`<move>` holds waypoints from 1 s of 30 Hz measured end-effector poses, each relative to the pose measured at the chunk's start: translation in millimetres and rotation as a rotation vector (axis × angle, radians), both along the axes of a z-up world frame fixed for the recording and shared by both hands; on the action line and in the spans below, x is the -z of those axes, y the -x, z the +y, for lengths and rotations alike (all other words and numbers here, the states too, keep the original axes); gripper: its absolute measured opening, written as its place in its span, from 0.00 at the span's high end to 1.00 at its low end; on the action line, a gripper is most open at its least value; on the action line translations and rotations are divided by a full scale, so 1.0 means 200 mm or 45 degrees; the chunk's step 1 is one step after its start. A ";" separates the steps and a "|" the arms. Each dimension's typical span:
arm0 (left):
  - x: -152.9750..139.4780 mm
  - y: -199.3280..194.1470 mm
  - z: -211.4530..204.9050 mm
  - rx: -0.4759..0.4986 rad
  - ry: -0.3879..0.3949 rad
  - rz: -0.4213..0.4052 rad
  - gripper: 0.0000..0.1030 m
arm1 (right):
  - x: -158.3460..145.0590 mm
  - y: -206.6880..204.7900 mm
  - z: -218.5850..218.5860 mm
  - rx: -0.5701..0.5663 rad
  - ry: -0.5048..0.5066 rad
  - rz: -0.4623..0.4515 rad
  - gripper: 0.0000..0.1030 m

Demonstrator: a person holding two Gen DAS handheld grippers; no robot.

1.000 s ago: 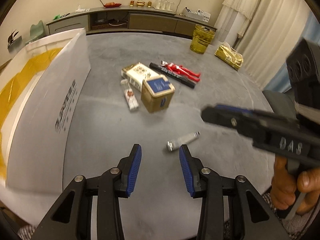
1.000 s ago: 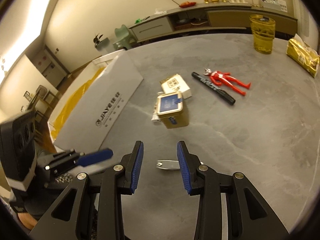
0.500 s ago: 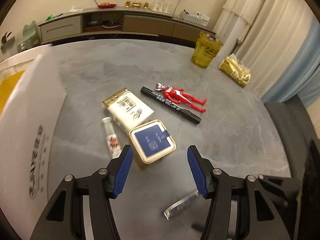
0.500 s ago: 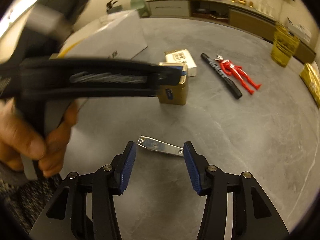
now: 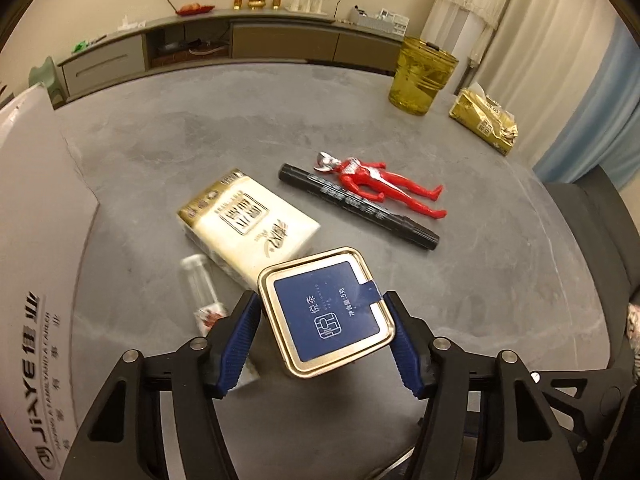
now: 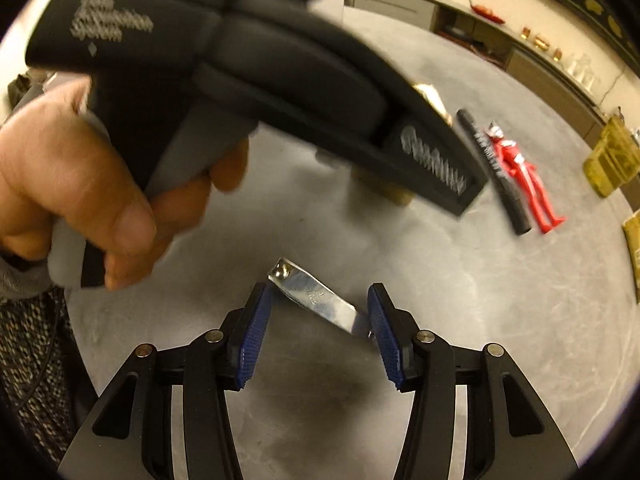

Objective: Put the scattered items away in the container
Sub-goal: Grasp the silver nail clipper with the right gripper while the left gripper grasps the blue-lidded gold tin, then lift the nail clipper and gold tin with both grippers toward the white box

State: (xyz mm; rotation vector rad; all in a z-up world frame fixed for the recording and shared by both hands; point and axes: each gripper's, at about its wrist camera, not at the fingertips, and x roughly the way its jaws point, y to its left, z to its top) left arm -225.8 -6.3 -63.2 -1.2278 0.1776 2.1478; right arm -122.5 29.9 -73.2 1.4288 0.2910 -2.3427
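Nothing seen binned yet. We straddle tea tin (image 5: 327,312) with left tongs (image 5: 325,340), nail clipper (image 6: 316,297) with right tongs (image 6: 318,334); both open. Marker (image 5: 357,206), toy figure (image 5: 384,186), tissue pack (image 5: 248,224) remain on surface (image 5: 460,280).

The white box (image 5: 36,264) at the counter's left edge reads "JiAYE" with Chinese characters beside it. The tin (image 5: 326,312) has a blue lid label with "悦茶" and small print ending in "5克". The tissue pack (image 5: 248,220) and the marker (image 5: 356,204) bear print too small or blurred to read.
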 end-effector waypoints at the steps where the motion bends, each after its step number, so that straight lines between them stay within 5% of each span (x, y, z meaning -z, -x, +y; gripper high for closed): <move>1: 0.00 0.00 -0.01 0.000 -0.007 0.003 0.41 | 0.00 0.00 0.01 0.007 0.018 -0.003 0.48; 4: -0.01 0.01 -0.03 -0.003 -0.033 -0.002 0.43 | 0.00 0.03 0.05 0.056 0.086 -0.021 0.53; 8: -0.04 0.00 -0.05 0.000 -0.056 0.005 0.48 | -0.01 0.04 0.08 0.100 0.106 -0.027 0.84; 30: -0.02 -0.06 -0.02 0.035 -0.009 0.096 0.51 | -0.04 -0.02 0.09 0.248 0.157 -0.030 0.85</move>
